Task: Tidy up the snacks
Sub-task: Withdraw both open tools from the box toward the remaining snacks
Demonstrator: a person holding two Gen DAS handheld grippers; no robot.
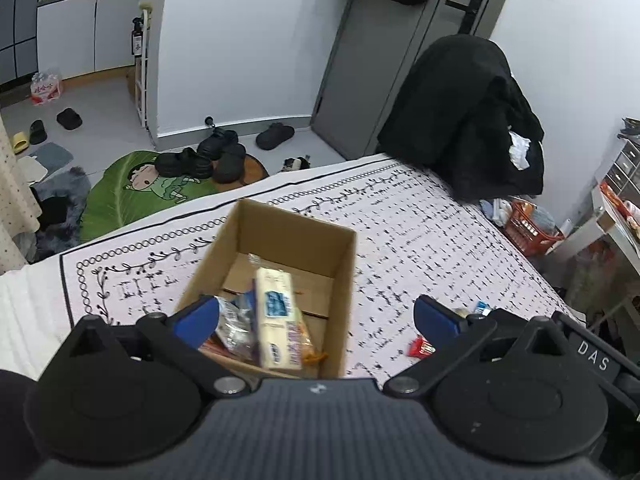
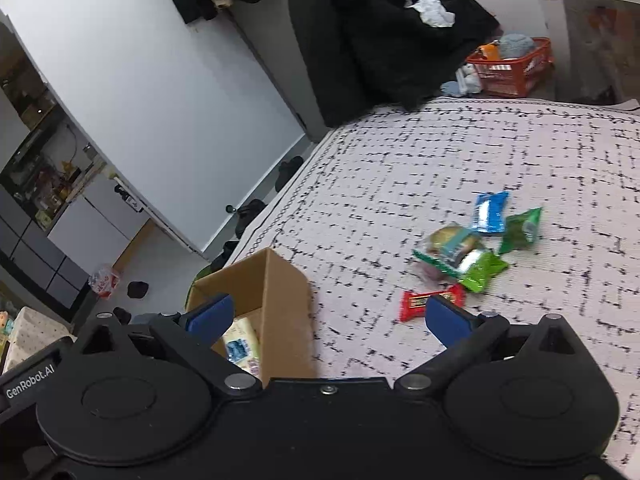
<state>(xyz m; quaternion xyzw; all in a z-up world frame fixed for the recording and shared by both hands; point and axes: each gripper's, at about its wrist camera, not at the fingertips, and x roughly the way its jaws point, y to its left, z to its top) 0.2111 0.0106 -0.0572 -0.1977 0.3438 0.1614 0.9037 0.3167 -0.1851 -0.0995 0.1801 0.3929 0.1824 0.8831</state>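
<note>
Both hand-held grippers [image 1: 316, 314] [image 2: 326, 316] gape empty over the rectangular cardboard box [image 1: 296, 236]; crinkly packets [image 2: 480, 240] nearby.

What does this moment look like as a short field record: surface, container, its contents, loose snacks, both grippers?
surface: patterned cloth over a bed or table, cannot tell which
container: open cardboard box, upright
in box: long cream packet lying over several smaller wrappers
loose snacks: red wrapper, blue packet, green packets, a clear-wrapped snack, all on the cloth to the right of the box
left gripper: open, empty, above the box
right gripper: open, empty
</note>
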